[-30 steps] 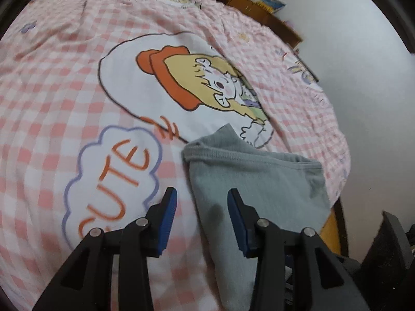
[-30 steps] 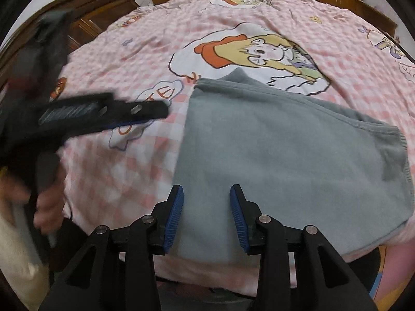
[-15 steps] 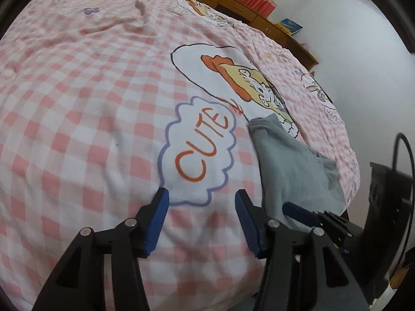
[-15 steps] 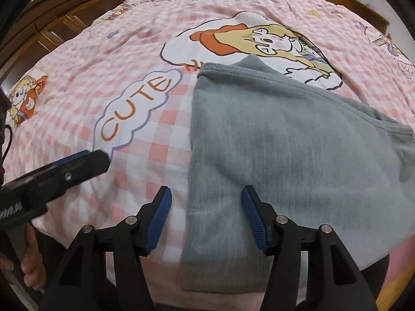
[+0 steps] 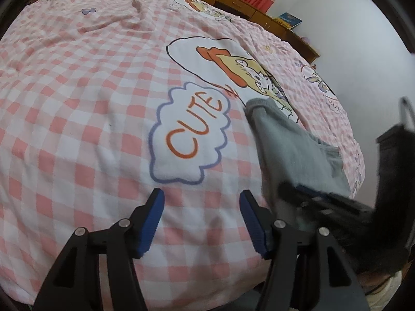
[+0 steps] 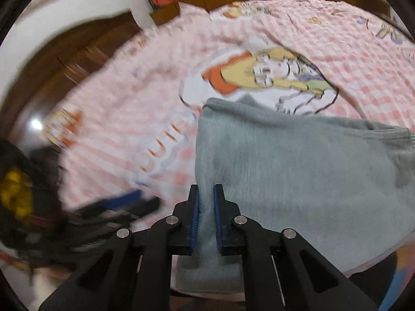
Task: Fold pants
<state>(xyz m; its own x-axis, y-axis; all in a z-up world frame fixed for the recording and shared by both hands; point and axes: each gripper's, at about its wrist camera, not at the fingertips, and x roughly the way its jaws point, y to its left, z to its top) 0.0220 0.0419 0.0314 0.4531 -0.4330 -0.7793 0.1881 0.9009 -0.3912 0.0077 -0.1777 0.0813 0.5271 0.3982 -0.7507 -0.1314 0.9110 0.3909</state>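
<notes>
Two tongs work over one bed point(image 5: 77, 98): the left tongs point(image 5: 201, 220), just widened, gape empty above the quilt; the right tongs point(image 6: 206, 217) have just snapped onto the near edge of one grey pants point(image 6: 298, 168), blurred at left.

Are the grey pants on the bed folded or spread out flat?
Folded: the grey pants lie doubled in layers, a straight fold edge along their left side, on the checked bedspread.
</notes>
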